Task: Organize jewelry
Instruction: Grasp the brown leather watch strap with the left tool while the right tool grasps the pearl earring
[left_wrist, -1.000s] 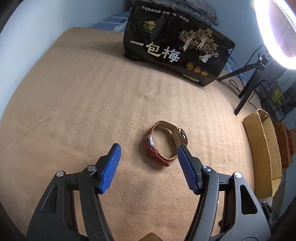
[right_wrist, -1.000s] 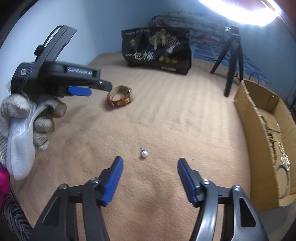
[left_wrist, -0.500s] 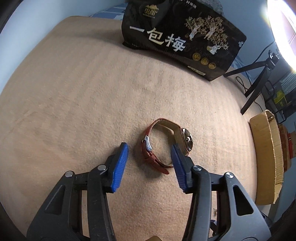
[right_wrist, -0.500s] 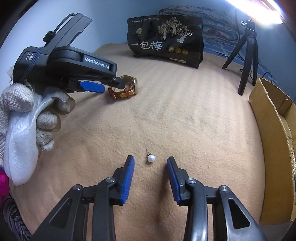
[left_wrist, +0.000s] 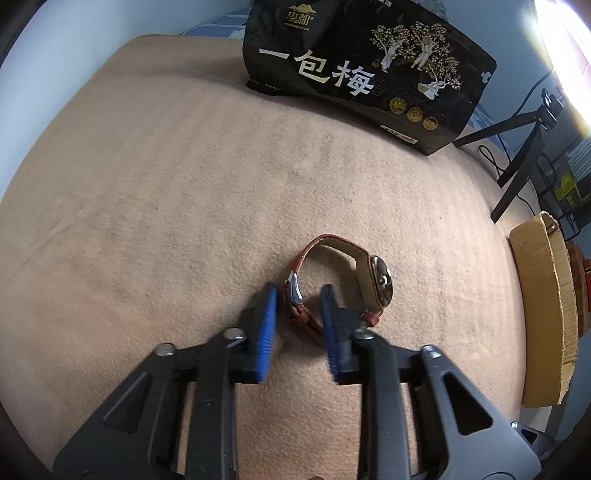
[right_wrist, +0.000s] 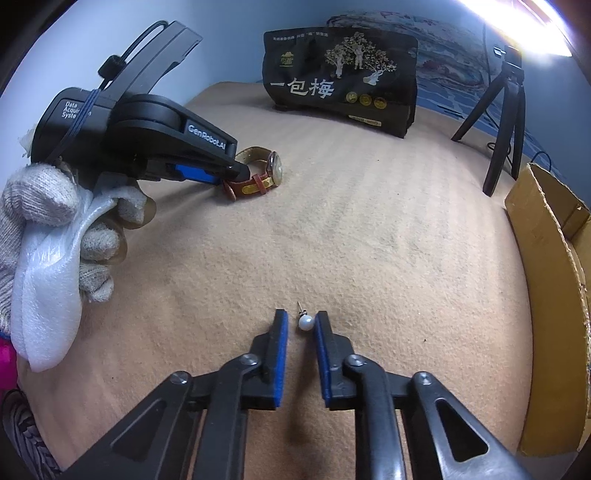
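Observation:
A wristwatch (left_wrist: 343, 280) with a red-brown strap and gold face lies on the tan blanket; it also shows in the right wrist view (right_wrist: 258, 173). My left gripper (left_wrist: 297, 306) has its jaws narrowed around the buckle end of the strap, with small gaps still showing. A pearl stud earring (right_wrist: 306, 322) lies on the blanket. My right gripper (right_wrist: 300, 325) has its jaws close on either side of the pearl, the right pad almost touching it.
A black snack bag (left_wrist: 369, 70) stands at the back. A cardboard box (right_wrist: 554, 280) sits at the right edge, also in the left wrist view (left_wrist: 543, 310). A black tripod (right_wrist: 506, 122) stands behind the box.
Both grippers moved forward and down and narrowed their jaws: the left around the watch strap, the right around the pearl earring.

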